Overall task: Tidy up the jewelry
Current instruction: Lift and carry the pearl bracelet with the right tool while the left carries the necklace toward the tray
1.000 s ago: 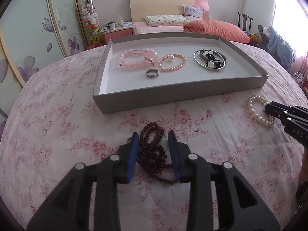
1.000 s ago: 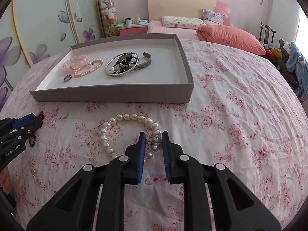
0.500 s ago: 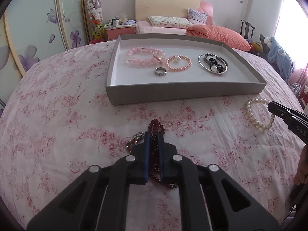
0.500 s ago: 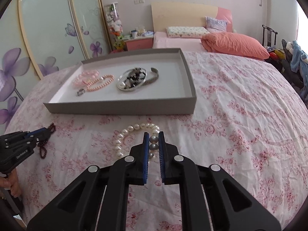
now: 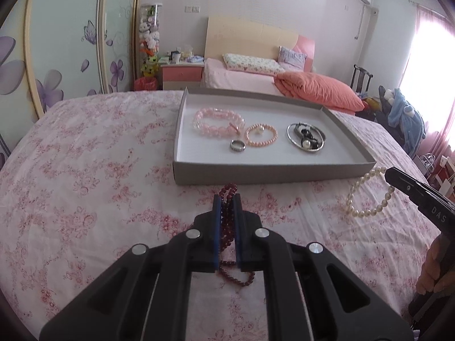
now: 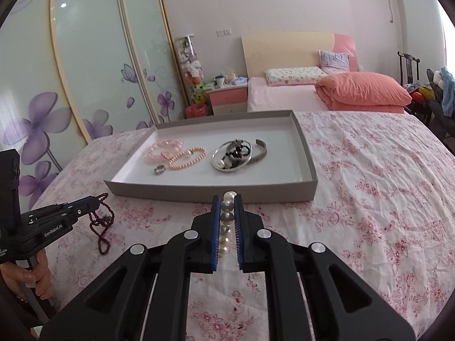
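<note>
My left gripper (image 5: 227,199) is shut on a dark red bead string (image 5: 227,221), lifted off the floral cloth; the string also hangs from it in the right wrist view (image 6: 99,221). My right gripper (image 6: 227,200) is shut on a white pearl bracelet (image 6: 226,218), which also shows hanging in the left wrist view (image 5: 366,196). A grey tray (image 5: 256,174) ahead holds a pink bead bracelet (image 5: 217,119), a peach pearl bracelet (image 5: 261,135), a silver ring (image 5: 237,145), a silver bangle with dark beads (image 5: 306,140) and a metal cuff (image 6: 260,153).
The tray sits on a table with a pink floral cloth (image 5: 85,170). Behind it are a bed with an orange duvet (image 5: 315,89), a pink nightstand (image 5: 182,71) and floral sliding doors (image 6: 85,85). A chair with clothes (image 5: 403,119) stands at the right.
Both grippers have closed on their pieces and risen: the left lifted the dark red string, the right lifted the pearl bracelet. Both now sit higher and nearer the tray's front wall.
</note>
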The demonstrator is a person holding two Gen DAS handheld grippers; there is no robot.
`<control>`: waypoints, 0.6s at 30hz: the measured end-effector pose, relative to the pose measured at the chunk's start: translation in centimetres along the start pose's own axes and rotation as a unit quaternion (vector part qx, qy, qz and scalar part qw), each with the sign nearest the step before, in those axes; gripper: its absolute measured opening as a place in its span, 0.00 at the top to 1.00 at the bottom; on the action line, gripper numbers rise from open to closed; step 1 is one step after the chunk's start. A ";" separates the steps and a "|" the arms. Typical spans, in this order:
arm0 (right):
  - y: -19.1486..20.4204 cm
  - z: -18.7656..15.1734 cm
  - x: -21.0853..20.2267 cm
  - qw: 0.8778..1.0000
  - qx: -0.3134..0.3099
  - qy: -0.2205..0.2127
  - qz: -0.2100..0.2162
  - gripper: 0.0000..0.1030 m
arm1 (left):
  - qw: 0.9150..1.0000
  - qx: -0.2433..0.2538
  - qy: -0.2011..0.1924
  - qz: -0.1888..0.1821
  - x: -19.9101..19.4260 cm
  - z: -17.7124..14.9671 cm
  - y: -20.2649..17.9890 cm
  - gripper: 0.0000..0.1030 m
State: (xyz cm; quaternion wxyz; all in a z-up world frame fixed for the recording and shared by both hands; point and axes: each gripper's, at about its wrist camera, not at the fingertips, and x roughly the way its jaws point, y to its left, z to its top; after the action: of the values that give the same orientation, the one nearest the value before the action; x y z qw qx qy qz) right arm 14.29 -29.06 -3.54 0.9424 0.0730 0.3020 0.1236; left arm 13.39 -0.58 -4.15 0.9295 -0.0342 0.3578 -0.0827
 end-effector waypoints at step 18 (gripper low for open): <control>2.0 0.6 -2.0 0.995 -0.043 -0.082 -0.024 0.90 | 0.995 0.038 -0.090 0.035 -2.3 0.9 -2.2 0.91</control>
State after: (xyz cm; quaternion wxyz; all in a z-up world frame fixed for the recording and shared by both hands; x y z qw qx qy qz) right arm 12.72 -27.72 -1.54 0.9690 0.0354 0.2197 0.1074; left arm 12.00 -2.31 -1.67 0.9608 0.0062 0.2706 -0.0606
